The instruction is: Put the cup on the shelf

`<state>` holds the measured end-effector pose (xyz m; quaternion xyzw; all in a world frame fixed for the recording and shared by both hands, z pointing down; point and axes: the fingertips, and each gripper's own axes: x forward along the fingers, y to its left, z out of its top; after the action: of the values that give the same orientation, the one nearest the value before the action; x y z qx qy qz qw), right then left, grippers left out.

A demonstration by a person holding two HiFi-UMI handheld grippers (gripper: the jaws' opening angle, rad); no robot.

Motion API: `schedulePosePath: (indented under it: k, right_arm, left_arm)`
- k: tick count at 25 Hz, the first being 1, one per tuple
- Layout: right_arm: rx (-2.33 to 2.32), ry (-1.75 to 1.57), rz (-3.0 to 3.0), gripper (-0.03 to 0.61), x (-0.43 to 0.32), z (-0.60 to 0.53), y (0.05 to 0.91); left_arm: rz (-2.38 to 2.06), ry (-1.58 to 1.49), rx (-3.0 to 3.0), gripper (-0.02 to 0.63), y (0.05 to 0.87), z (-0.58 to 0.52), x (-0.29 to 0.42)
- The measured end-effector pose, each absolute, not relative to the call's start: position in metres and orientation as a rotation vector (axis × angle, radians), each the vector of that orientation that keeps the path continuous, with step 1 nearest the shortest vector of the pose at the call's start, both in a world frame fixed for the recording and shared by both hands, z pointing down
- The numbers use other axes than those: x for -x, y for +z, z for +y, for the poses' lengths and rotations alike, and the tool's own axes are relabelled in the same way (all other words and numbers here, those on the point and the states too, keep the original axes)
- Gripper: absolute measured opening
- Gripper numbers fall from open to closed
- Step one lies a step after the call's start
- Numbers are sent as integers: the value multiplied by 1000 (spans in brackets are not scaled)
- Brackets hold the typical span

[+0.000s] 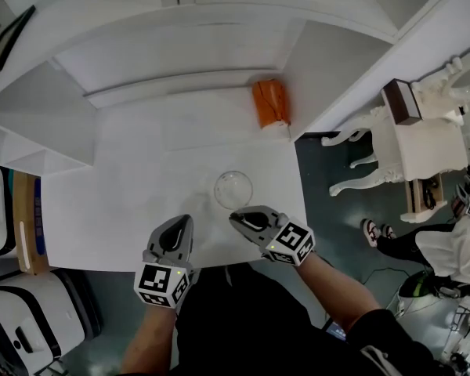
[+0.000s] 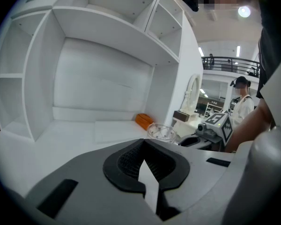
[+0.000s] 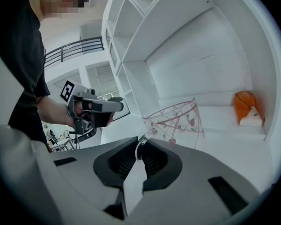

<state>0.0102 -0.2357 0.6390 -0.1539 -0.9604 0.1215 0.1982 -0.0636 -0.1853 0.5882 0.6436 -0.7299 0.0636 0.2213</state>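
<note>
**Glass rim pinched, shelf yet to reach**

Glass is what my right tongs (image 3: 139, 143) have between them. The jaws are all but together, nipping the thin wall of the cup (image 3: 175, 121) at its rim, on the side nearest me. I judge the grip is chosen because the cup is too wide to straddle, and a pinch on the wall leaves the base free to land flat.

The cup is clear with small red flowers. It sits off the tips of the tongs, looking tilted, over the front part of the white counter (image 1: 125, 202). I cannot tell whether its base touches the counter.

My left tongs (image 2: 143, 149) are closed on nothing. They are held near the right ones at the counter's front edge, out of the cup's path.

The shelf (image 2: 117, 32) runs above the back of the counter, well apart from the cup, so most of the carry lies ahead. An orange object (image 1: 270, 103) lies at the back right against the wall. I reckon it is no obstacle if I go up rather than along. A rim pinch on glass can slip or swing, so I would lift slowly.
</note>
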Motion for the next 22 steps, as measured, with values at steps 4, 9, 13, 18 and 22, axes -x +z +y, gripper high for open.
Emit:
schedulePosePath:
  k: [4, 9, 13, 18, 22]
  right_arm:
    - [460, 343, -2752, 29, -14, -234, 596]
    - [505, 345, -2799, 29, -25, -234, 549]
    - [549, 358, -2832, 29, -27, -236, 521]
    - [578, 375, -2831, 29, -22, -234, 500]
    - [568, 396, -2831, 29, -12, -227, 482]
  left_arm:
    - [-2053, 173, -1789, 11, 566, -184, 62]
    - [-2091, 192, -1801, 11, 534, -182, 51]
    - [-2137, 181, -1797, 11, 514, -183, 50]
    - [-2174, 173, -1827, 11, 495, -184, 51]
    - [-2169, 194, -1880, 11, 486, -179, 57]
